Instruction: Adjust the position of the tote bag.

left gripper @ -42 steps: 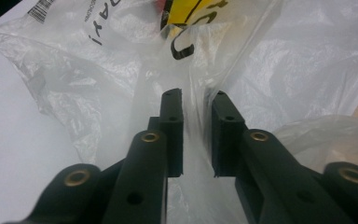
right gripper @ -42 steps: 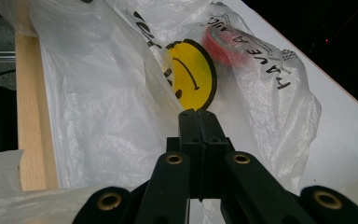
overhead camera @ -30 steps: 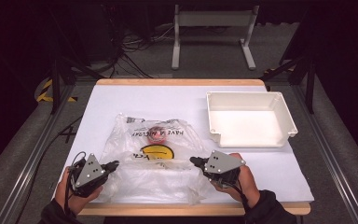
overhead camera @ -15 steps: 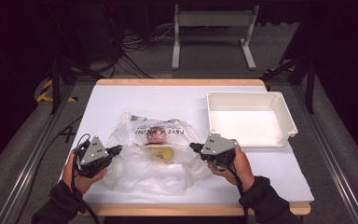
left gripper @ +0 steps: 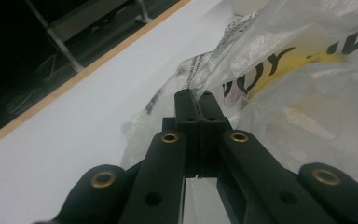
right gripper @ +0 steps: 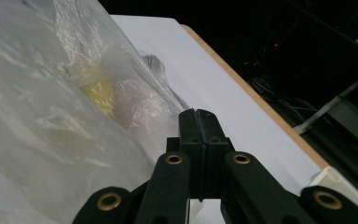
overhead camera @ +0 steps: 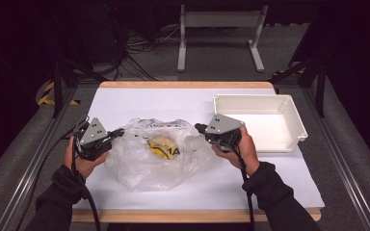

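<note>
High view: the clear crinkled plastic bag with yellow print (overhead camera: pixel 161 154) hangs mid-table between left gripper (overhead camera: pixel 118 131) and right gripper (overhead camera: pixel 198 128); lift both evenly. Left gripper view: jaws pinched on film. Right gripper view: jaws closed on the bag's edge; keep it taut.

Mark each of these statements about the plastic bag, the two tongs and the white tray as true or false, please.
1. Both tongs, the left tongs and the right tongs, pinch the plastic bag. True.
2. The bag lies inside the white tray. False: it is on the table, left of the tray.
3. The bag has a yellow print with black letters. True.
4. The tray holds several objects. False: nothing shows inside it.
5. The left tongs stand wide open. False: their jaws are shut on the bag's edge.
</note>
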`<state>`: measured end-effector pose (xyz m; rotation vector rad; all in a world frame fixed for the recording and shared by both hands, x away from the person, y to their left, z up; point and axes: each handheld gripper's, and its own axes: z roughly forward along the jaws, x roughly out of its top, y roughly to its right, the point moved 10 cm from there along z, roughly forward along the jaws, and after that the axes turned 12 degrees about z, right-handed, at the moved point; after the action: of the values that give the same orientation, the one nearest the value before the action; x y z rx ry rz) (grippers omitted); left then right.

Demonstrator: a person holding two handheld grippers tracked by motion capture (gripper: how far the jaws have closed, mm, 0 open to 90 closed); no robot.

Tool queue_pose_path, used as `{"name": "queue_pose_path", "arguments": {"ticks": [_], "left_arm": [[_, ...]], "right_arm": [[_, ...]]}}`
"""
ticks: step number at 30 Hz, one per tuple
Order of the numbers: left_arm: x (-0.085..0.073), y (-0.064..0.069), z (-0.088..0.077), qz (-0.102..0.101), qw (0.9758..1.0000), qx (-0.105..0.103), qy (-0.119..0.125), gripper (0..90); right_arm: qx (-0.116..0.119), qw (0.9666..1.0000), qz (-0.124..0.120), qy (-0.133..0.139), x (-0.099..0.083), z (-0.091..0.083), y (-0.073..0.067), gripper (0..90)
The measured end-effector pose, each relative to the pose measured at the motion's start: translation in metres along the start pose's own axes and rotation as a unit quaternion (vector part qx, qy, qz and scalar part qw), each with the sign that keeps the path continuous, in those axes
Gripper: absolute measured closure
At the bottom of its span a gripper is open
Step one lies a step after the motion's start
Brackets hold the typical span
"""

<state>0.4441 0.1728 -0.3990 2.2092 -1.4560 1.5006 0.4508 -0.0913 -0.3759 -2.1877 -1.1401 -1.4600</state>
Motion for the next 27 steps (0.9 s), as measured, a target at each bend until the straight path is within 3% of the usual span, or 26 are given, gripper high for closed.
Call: {"name": "queue_pose_path", "arguments": {"ticks": [6,16,27], "left_arm": [[0.009,-0.016,0.004,0.004,0.9999,0.014,-0.004,89.7],[0.022,-0.034,0.021,0.004,0.9996,0.027,-0.004,89.8],[0.032,-0.054,0.03,-0.007,0.9987,0.051,0.0,90.0]], "right_arm": [[-0.018,0.9998,0.002,0.008,0.025,0.007,0.019,90.0],[-0.051,0.9985,0.018,0.007,0.043,0.026,0.054,90.0],[-0.059,0.9978,0.029,0.011,0.056,0.036,0.071,90.0]]}}
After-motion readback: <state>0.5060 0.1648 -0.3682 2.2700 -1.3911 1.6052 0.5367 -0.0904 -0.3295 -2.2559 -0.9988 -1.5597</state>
